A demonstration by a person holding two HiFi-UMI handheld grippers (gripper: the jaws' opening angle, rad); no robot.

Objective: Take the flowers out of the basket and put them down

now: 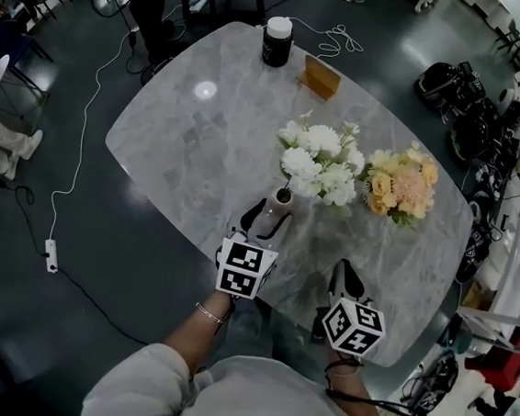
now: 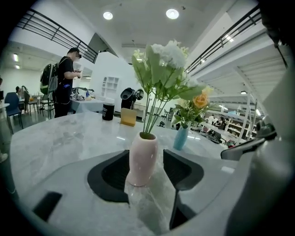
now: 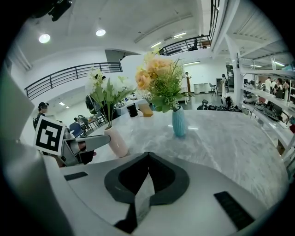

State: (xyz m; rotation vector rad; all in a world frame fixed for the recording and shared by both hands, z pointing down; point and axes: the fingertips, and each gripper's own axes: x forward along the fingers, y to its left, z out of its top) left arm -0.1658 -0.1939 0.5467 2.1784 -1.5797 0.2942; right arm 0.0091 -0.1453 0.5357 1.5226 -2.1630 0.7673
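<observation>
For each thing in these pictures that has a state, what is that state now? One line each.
left gripper: jaws open, pink vase between them.
right gripper: jaws shut, empty.
pink vase: upright on the table, holding white flowers.
blue vase: upright, holding peach flowers.
black jar: upright, white lid on.

The head view looks steeply down on the table [image 1: 184,139] from above its near edge, with the pink vase [image 1: 282,198] mid-frame. The left gripper view sits low, right at the pink vase, facing across the table. The right gripper view sits farther back, to its right. All three share it.
</observation>
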